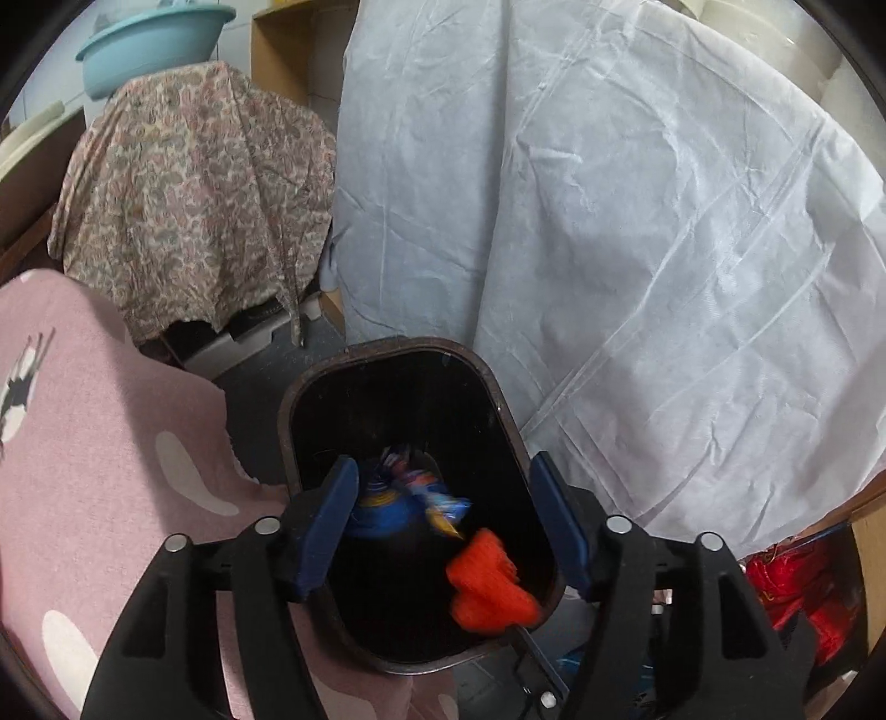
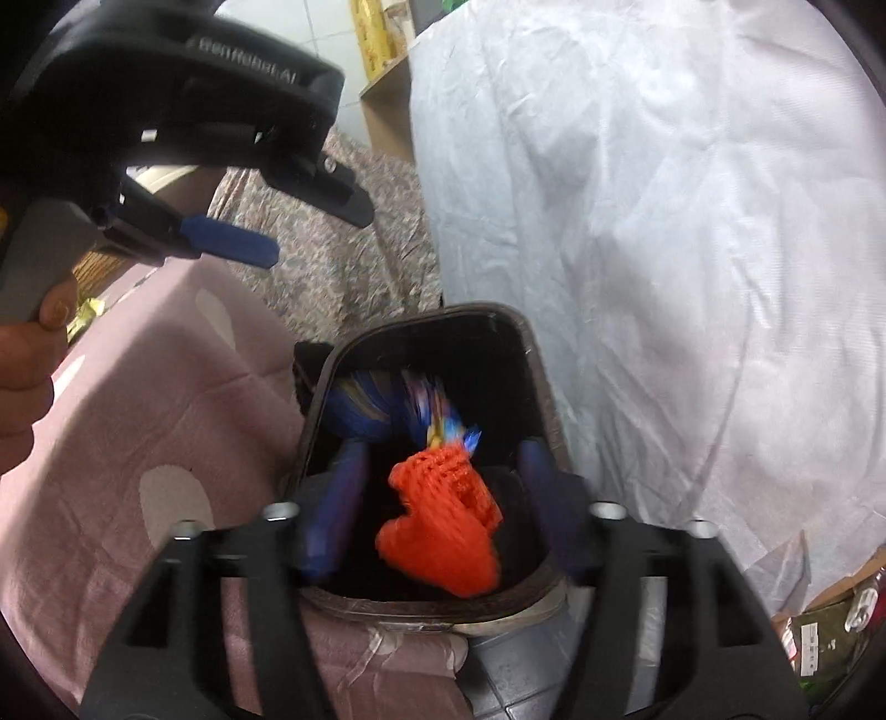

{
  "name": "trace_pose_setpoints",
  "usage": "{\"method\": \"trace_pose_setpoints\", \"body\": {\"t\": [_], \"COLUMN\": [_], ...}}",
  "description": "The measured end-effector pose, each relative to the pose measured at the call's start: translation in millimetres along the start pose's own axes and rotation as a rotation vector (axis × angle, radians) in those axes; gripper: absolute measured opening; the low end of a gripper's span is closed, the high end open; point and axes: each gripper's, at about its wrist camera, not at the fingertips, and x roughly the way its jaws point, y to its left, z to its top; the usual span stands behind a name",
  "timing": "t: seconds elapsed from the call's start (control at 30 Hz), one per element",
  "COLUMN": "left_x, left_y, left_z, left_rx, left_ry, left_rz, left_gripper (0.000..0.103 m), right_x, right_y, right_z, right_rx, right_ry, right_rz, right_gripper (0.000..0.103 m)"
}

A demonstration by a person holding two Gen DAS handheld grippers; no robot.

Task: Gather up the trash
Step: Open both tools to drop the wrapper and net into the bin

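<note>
A dark trash bin [image 1: 288,404] [image 2: 540,365] stands on the floor below both grippers. Inside it a blue colourful wrapper [image 1: 410,495] [image 2: 398,407] is blurred, and an orange net [image 1: 490,584] [image 2: 443,531] lies or falls in front of it. My left gripper [image 1: 448,523] is open over the bin's mouth, holding nothing. It also shows in the right wrist view [image 2: 310,221] at upper left, held by a hand. My right gripper [image 2: 440,518] is open over the bin, with the orange net between its fingers but not clamped.
A pink cloth-covered surface [image 1: 94,443] [image 2: 138,399] lies left of the bin. A pale blue sheet [image 1: 637,221] [image 2: 664,221] hangs right of it. A floral cloth [image 1: 188,199] covers something behind. A teal basin [image 1: 149,44] sits on top. Red packaging [image 1: 792,587] lies at right.
</note>
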Motion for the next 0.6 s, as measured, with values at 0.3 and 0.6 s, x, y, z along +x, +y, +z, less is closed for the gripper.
{"method": "trace_pose_setpoints", "body": {"t": [0.3, 0.6], "left_x": [-48.2, -140.4], "left_y": [1.1, 15.1], "left_z": [-11.4, -57.0], "left_rx": [-0.005, 0.065], "left_ry": [-0.102, -0.266], "left_rz": [-0.05, -0.045], "left_gripper": [0.075, 0.088], "right_x": [-27.9, -73.6], "right_y": [5.7, 34.7], "right_z": [-3.5, -7.6], "right_rx": [0.003, -0.051], "right_ry": [-0.026, -0.064], "right_rz": [0.01, 0.05], "right_gripper": [0.075, 0.08]}}
